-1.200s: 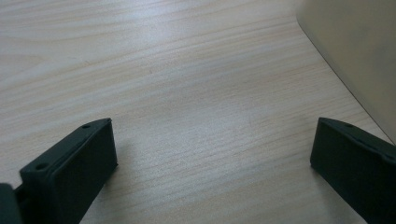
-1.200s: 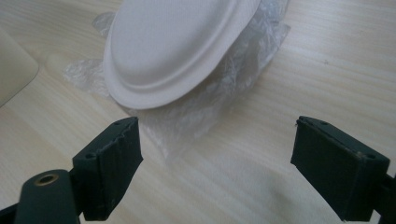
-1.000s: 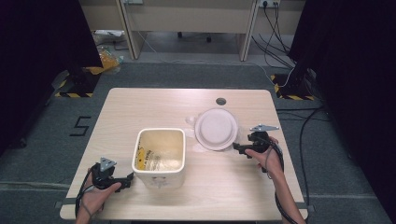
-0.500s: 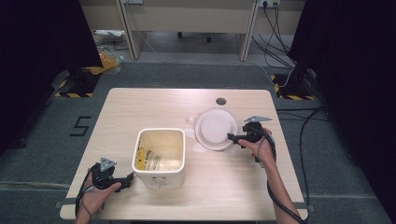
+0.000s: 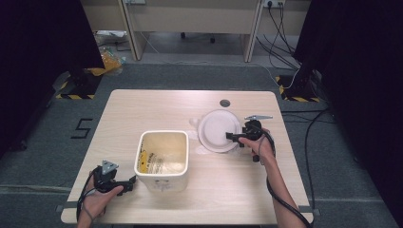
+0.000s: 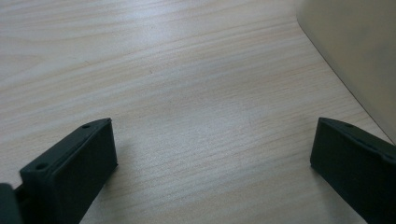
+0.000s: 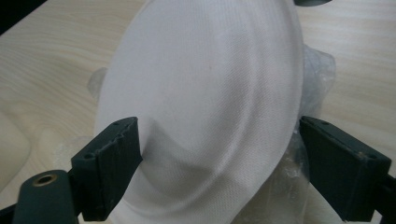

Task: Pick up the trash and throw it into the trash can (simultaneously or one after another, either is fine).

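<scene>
A white round plate (image 5: 216, 129) lies right of the table's middle on crumpled clear plastic wrap (image 5: 195, 122). My right gripper (image 5: 230, 137) is at the plate's right rim, open. In the right gripper view the plate (image 7: 205, 84) is tilted, and its near rim sits between the two black fingers (image 7: 112, 144) of the right gripper (image 7: 219, 156), which do not press on it. A cream square tub (image 5: 162, 159) stands at the table's centre front, open at the top. My left gripper (image 5: 130, 183) rests open on the table by the tub's front left corner, with bare wood between its fingers (image 6: 74, 163).
The tub's wall (image 6: 355, 56) stands just right of the left gripper (image 6: 212, 140). A small dark round cap (image 5: 225, 103) sits in the tabletop behind the plate. Clear wrap (image 7: 317, 70) sticks out beyond the plate's rim. Cables run across the floor at the right (image 5: 309, 128).
My right gripper has moved left to the plate, so its open jaws now straddle the rim. The left gripper and the tub have stayed put.
</scene>
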Motion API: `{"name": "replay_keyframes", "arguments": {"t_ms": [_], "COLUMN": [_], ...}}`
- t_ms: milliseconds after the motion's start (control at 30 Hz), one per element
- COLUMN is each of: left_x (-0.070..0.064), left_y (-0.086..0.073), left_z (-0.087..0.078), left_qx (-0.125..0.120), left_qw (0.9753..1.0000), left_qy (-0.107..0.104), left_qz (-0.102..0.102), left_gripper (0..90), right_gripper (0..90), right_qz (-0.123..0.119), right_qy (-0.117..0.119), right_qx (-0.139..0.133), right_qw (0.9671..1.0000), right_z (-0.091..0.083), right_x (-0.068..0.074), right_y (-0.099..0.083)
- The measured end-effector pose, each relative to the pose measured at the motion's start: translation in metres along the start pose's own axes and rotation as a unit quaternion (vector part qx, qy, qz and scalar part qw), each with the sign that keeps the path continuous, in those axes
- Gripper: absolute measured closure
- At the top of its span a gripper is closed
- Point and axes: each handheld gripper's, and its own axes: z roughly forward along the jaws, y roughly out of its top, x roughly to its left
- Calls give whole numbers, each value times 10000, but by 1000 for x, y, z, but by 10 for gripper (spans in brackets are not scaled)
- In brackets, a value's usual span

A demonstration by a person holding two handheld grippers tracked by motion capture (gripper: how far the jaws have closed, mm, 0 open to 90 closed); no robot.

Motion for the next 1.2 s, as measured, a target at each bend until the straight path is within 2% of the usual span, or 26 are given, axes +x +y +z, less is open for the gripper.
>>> {"name": "replay_keyframes", "arguments": {"t_ms": [33,67,100,167,200,267,300,367,400,533,567,600,700,767,800,833,867,933,1033,1067,1200], "left_x": [0,0,0,0,0,0,0,0,0,0,0,0,0,0,0,0,0,0,0,0,0], "left_y": [0,0,0,0,0,0,0,0,0,0,0,0,0,0,0,0,0,0,0,0,0], "left_z": [0,0,0,0,0,0,0,0,0,0,0,0,0,0,0,0,0,0,0,0,0], "left_qx": [0,0,1,1,1,1,0,0,-1,0,0,0,-1,-1,-1,0,0,0,1,0,1], "left_qw": [10000,10000,10000,10000,10000,10000,10000,10000,10000,10000,10000,10000,10000,10000,10000,10000,10000,10000,10000,10000,10000], "left_qy": [0,-1,-1,-1,0,0,0,0,1,0,1,1,1,2,2,1,2,1,2,1,1], "left_qz": [0,1,1,1,1,1,1,0,0,0,1,1,0,0,0,0,1,0,2,2,3], "left_gripper": [0,0,0,0,0,0,0,0,0,0,0,0,0,0,0,0,0,0,0,0,0], "right_gripper": [169,271,310,334,391,412,469,492,533,590,622,622,656,664,687,687,695,685,672,671,665], "right_qz": [0,106,162,249,351,371,476,518,664,723,835,835,1043,1074,1159,1159,1253,1390,1448,1555,1616], "right_qy": [0,170,225,290,431,510,683,749,915,1014,1070,1070,1103,1122,1205,1205,1250,1323,1321,1372,1376], "right_qx": [0,54,59,51,64,60,31,9,3,6,17,17,6,17,-26,-26,-26,-36,-44,-86,-113], "right_qw": [10000,9998,9996,9993,9984,9980,9965,9958,9936,9922,9907,9907,9884,9879,9859,9859,9842,9814,9806,9782,9772], "right_z": [0,0,0,-1,-2,-3,-6,-6,-10,-17,-22,-22,-27,-28,-33,-33,-35,-44,-49,-56,-67], "right_x": [0,1,1,1,2,3,4,5,8,10,12,12,17,18,19,19,19,19,19,18,16], "right_y": [0,-2,-3,-4,-6,-7,-10,-11,-14,-21,-27,-27,-41,-44,-52,-52,-54,-67,-73,-79,-87]}}
